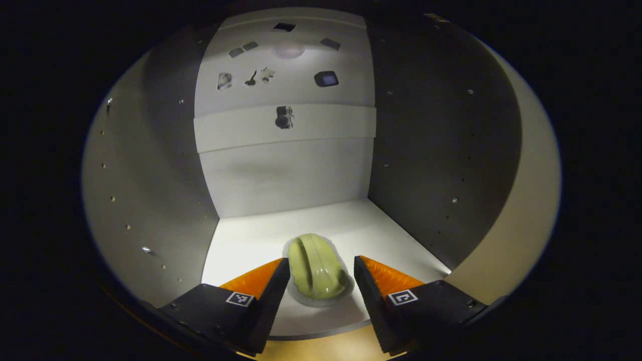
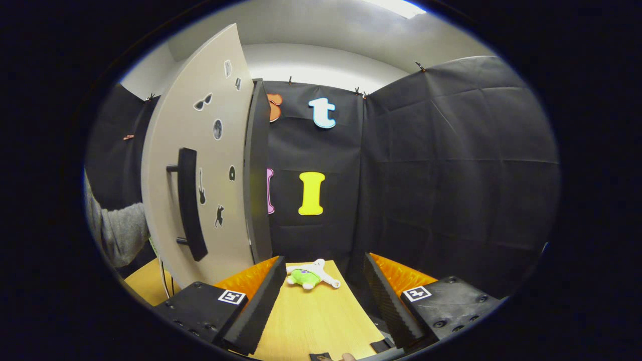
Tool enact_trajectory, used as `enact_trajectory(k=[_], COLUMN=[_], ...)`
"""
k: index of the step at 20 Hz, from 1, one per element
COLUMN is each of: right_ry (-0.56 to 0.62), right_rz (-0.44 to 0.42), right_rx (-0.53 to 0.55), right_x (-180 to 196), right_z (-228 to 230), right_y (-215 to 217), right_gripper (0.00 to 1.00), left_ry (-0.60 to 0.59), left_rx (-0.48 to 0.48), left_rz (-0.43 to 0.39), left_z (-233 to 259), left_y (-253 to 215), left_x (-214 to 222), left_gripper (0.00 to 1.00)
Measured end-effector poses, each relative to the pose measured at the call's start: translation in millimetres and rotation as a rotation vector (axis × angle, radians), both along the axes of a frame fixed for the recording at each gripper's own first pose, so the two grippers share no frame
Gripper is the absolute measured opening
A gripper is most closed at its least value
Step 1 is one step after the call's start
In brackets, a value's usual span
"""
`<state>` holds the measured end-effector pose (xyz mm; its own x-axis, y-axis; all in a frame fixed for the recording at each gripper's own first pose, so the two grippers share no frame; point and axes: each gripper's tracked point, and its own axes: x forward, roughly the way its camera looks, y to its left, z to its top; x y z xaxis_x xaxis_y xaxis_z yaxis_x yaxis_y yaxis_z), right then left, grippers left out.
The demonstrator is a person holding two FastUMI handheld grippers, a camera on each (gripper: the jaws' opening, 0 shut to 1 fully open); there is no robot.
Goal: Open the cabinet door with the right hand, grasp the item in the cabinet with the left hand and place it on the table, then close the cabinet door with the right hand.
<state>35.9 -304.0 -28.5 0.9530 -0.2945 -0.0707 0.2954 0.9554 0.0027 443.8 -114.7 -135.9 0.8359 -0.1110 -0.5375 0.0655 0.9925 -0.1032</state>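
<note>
- Left tool point(image 1: 321, 273) in the left gripper view: jaws spread apart, one finger on each side of the green item point(image 1: 317, 268), with a gap visible between each finger and the item, so nothing is clamped.
- Green item: a rounded, glossy, pale green object lying on the white cabinet shelf point(image 1: 241, 245) near its front edge, between the tool's fingers.
- Cabinet interior point(image 1: 150, 165): grey side walls dotted with small holes, a pale back panel point(image 1: 286, 175) carrying several small dark stickers.
- Right tool point(image 2: 323, 286) in the right gripper view: released, jaws wide apart, holding nothing, above the wooden tabletop point(image 2: 311, 316).
- Plush toy point(image 2: 311, 275): white and green, lying on the tabletop beyond the right tool's fingers.
- Cabinet door point(image 2: 200, 165): swung open at the left, its pale face bearing a dark vertical handle point(image 2: 190, 200) and small stickers.
- Grey sleeve point(image 2: 118, 230): seen at the far left, beside the door.
</note>
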Motion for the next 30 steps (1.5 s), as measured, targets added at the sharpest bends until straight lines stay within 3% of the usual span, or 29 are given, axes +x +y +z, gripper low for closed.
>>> enact_trajectory(k=[3, 4, 5, 8, 11, 17, 20, 24, 30], right_ry=[0.012, 0.015, 0.019, 0.038, 0.043, 0.041, 0.019, 0.003, 0.003], right_rz=[-0.021, -0.028, -0.031, -0.036, -0.026, 0.007, 0.033, 0.074, 0.109], right_rx=[0.001, 0.001, 0.005, 0.025, 0.021, 0.031, 0.028, 0.046, 0.087], right_x=[3.2, 3.0, 3.3, 7.2, 13.2, 12.8, 7.5, 0.5, -41.0], right_z=[-5.3, -6.4, -8.9, -16.9, -20.0, -19.2, -12.0, -6.5, 2.1], right_y=[-11.9, -15.5, -17.8, -25.9, -26.7, -21.0, -7.4, 19.4, 63.0], right_gripper=[0.98, 0.98, 0.98, 0.97, 0.98, 0.98, 0.98, 0.97, 0.98], left_ry=[0.062, 0.085, 0.097, 0.103, 0.118, 0.094, 0.058, -0.008, 0.037], left_rx=[-0.077, -0.071, -0.053, 0.021, 0.062, 0.031, 0.031, 0.058, 0.011], left_rz=[0.064, 0.081, 0.087, 0.11, 0.106, 0.096, 0.031, -0.005, -0.011], left_z=[-10.8, -16.4, -19.8, -23.0, -22.9, 0.8, 31.8, 62.0, 21.1], left_y=[1.7, 4.2, 6.6, 14.0, 12.9, 6.3, -4.1, -5.6, -17.0], left_x=[15.3, 18.1, 19.4, 24.3, 25.4, 2.8, -34.7, -117.1, -253.4], left_gripper=[0.73, 0.72, 0.63, 0.55, 0.28, 0.21, 0.21, 0.19, 0.21])
